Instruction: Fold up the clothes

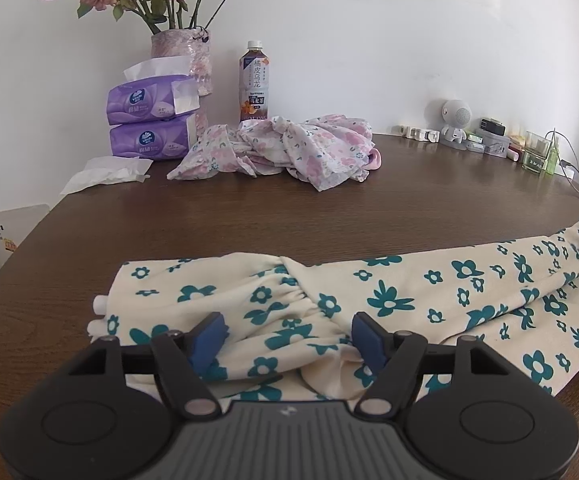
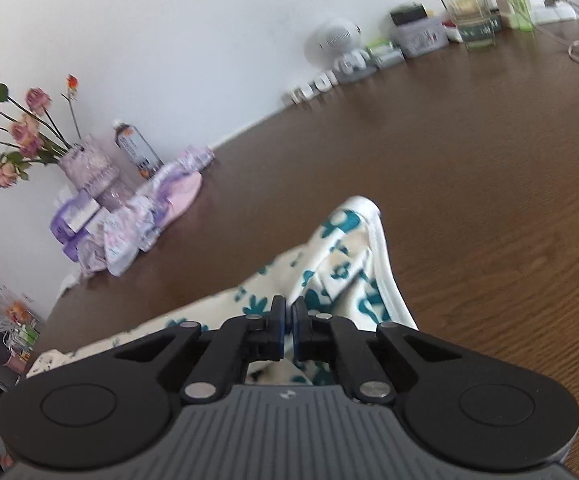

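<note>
A cream garment with teal flowers [image 1: 389,300] lies folded lengthwise along the near side of the brown table [image 1: 289,216]. My left gripper [image 1: 287,340] is open above its gathered waist end, blue pads on either side of the fabric. In the right wrist view my right gripper [image 2: 288,320] is shut on the other end of the same teal-flowered garment [image 2: 341,252], whose white-hemmed edge is lifted a little. A second garment, white with pink flowers [image 1: 289,148], lies crumpled at the back of the table and shows again as the pink-flowered garment [image 2: 149,216].
Behind the crumpled garment stand a vase of dried roses [image 1: 183,52], two purple tissue packs [image 1: 151,116] and a tea bottle [image 1: 254,84]. A loose tissue [image 1: 109,174] lies at the left. Small gadgets, a white speaker [image 1: 455,120], jars and cables [image 1: 577,176] line the back right.
</note>
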{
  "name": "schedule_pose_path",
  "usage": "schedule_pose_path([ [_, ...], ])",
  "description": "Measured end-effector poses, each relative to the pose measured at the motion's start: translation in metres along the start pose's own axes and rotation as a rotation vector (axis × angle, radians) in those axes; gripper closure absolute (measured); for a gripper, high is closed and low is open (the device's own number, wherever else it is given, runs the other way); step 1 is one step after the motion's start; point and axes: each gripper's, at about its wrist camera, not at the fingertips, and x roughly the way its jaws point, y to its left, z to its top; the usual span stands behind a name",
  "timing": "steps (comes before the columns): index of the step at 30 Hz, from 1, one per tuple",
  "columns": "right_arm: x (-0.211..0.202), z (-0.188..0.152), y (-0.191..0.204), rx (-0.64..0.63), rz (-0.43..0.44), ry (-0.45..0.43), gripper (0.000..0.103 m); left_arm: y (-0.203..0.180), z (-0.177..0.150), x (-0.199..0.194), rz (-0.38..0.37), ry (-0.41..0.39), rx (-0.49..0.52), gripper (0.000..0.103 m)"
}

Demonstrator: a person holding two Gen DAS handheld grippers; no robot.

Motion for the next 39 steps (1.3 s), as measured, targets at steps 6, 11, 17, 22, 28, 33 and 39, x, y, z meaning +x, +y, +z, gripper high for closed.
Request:
schedule_pose_path([
  [6,-0.004,0.001,-0.002,0.018,0.018,-0.008,0.092,0.002,0.0,0.001,-0.006,0.0,-0.007,0.033],
  [11,-0.023,0.007,-0.004,0.039,-0.005,-0.052,0.071,0.001,-0.001,0.0,-0.004,-0.001,-0.006,0.033],
  [17,-0.056,-0.006,0.006,-0.092,-0.05,-0.013,0.065,0.002,-0.001,0.0,-0.002,0.001,-0.007,0.031],
  [22,-0.07,-0.023,0.018,-0.236,-0.099,-0.003,0.06,0.002,0.0,0.001,0.0,0.004,-0.009,0.029],
  [28,-0.069,-0.025,0.025,-0.268,-0.079,-0.009,0.07,0.001,0.0,0.0,0.005,0.006,-0.008,0.028],
  [33,-0.066,-0.022,0.032,-0.283,-0.066,-0.017,0.086,0.001,0.0,0.0,0.009,0.006,-0.007,0.028],
  [39,-0.059,-0.02,0.044,-0.313,-0.048,-0.021,0.074,0.0,0.0,0.0,0.015,0.007,-0.004,0.027],
])
